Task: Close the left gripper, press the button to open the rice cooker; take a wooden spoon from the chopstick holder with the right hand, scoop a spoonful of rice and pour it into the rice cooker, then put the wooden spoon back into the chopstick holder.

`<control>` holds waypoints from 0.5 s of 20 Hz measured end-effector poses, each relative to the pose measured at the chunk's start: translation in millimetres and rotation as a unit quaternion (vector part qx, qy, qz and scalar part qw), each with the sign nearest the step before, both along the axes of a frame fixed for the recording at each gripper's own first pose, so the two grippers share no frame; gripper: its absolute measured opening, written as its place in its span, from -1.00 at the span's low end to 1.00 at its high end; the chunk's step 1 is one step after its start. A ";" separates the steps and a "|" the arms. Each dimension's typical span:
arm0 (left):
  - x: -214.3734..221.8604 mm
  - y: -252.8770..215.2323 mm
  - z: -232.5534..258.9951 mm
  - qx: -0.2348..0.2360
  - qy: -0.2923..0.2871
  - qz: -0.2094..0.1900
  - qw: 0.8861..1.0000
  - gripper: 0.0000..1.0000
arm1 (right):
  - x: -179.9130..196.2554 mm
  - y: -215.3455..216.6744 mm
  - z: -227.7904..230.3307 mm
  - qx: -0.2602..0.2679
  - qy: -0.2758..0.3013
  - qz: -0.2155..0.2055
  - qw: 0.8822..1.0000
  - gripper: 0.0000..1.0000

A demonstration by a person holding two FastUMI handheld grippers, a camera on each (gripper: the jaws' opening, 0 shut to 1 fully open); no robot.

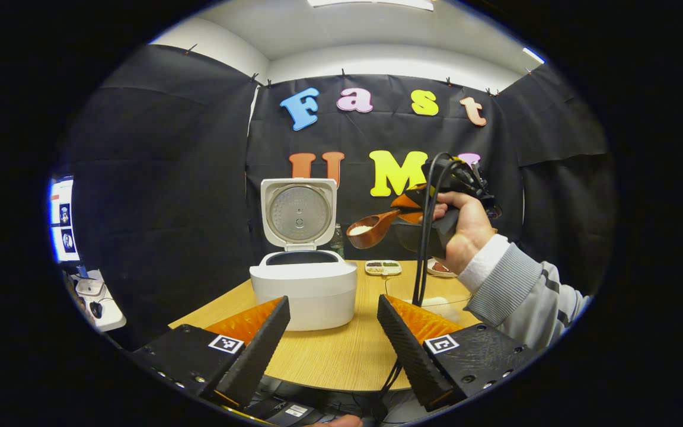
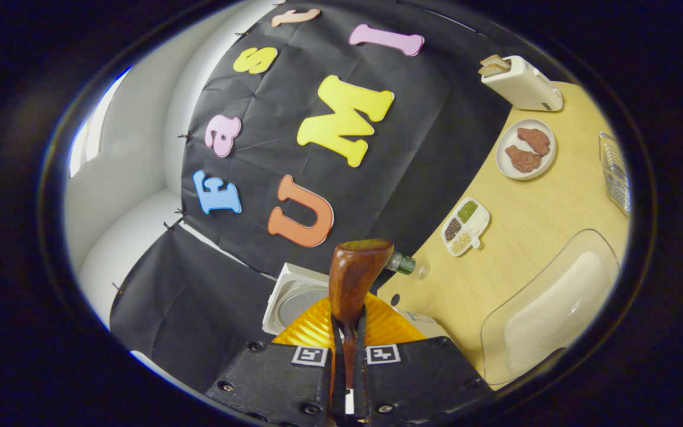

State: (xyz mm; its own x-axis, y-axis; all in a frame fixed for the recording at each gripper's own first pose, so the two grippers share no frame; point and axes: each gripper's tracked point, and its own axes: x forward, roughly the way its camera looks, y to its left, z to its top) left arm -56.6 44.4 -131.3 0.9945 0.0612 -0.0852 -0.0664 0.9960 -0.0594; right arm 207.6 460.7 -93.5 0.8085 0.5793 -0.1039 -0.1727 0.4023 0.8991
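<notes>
your right gripper is clenched on the wooden spoon, rice in its bowl, mid-frame right of the open rice cooker. left gripper fingers spread, holding nothing. rice amount looks small, hard to judge.

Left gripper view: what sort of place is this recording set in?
Most likely a staged kitchen-style booth, not a real kitchen: black cloth walls surround a wooden table holding an open rice cooker, a toaster and a plate of food.
</notes>
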 end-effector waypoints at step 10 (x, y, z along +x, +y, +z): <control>12.5 27.5 -23.1 -0.036 0.017 0.031 0.999 0.89 | 48.2 125.3 -3.7 -0.202 -0.113 0.057 0.971 -0.79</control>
State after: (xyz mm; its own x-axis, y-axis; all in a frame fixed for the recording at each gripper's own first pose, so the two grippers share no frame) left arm -44.1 71.9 -154.3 0.9854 0.1160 -0.1248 -0.1318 0.9831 -0.1273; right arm 255.7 586.0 -97.2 0.7699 0.6157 -0.1678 -0.4123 0.6806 0.6057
